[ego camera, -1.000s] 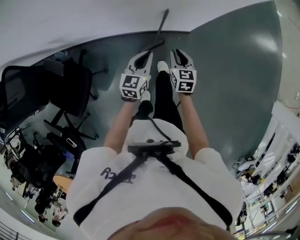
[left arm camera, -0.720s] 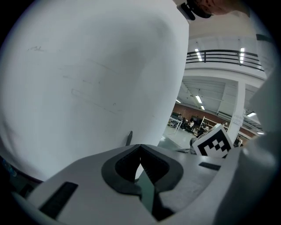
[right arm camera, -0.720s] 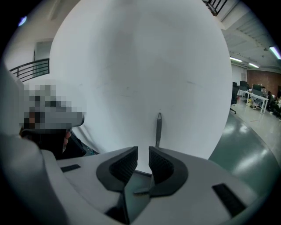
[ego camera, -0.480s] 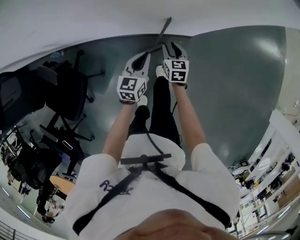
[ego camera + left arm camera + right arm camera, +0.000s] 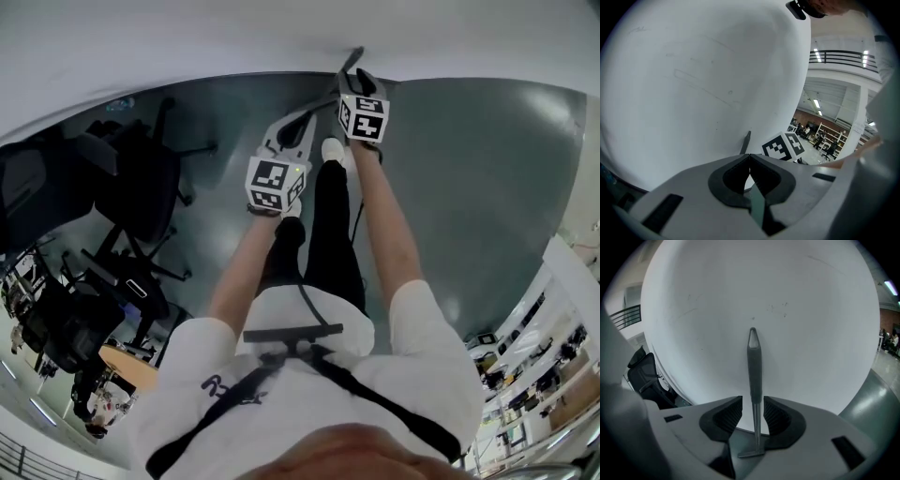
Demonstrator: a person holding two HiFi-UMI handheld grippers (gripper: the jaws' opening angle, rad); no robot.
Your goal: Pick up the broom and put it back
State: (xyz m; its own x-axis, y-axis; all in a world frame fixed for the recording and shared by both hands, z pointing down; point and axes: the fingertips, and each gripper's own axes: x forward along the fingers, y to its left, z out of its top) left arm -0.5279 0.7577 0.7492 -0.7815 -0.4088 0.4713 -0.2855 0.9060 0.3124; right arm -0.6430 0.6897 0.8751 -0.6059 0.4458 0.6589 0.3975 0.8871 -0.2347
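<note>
The broom [image 5: 753, 363] stands upright against the white wall, with a grey grip on top and a thin metal shaft below. My right gripper [image 5: 753, 416] is around the shaft. Its jaws have just been opening, and a gap shows on each side of the shaft, so the pads do not press it. In the head view the right gripper [image 5: 351, 81] is at the wall, by the broom handle [image 5: 353, 58]. My left gripper [image 5: 300, 120] hangs lower and to the left. The left gripper [image 5: 749, 157] has its tips together on nothing, and beyond them the handle tip [image 5: 746, 140] shows.
Black office chairs [image 5: 141, 178] stand to the left on the grey floor [image 5: 469, 169]. The white wall [image 5: 187, 37] runs across the top. The person's shoe [image 5: 330, 150] and legs are below the grippers. A round wooden table [image 5: 131, 367] sits at lower left.
Both grippers have moved toward the wall. The right one went farther and now sits at the broom handle, ahead of the left.
</note>
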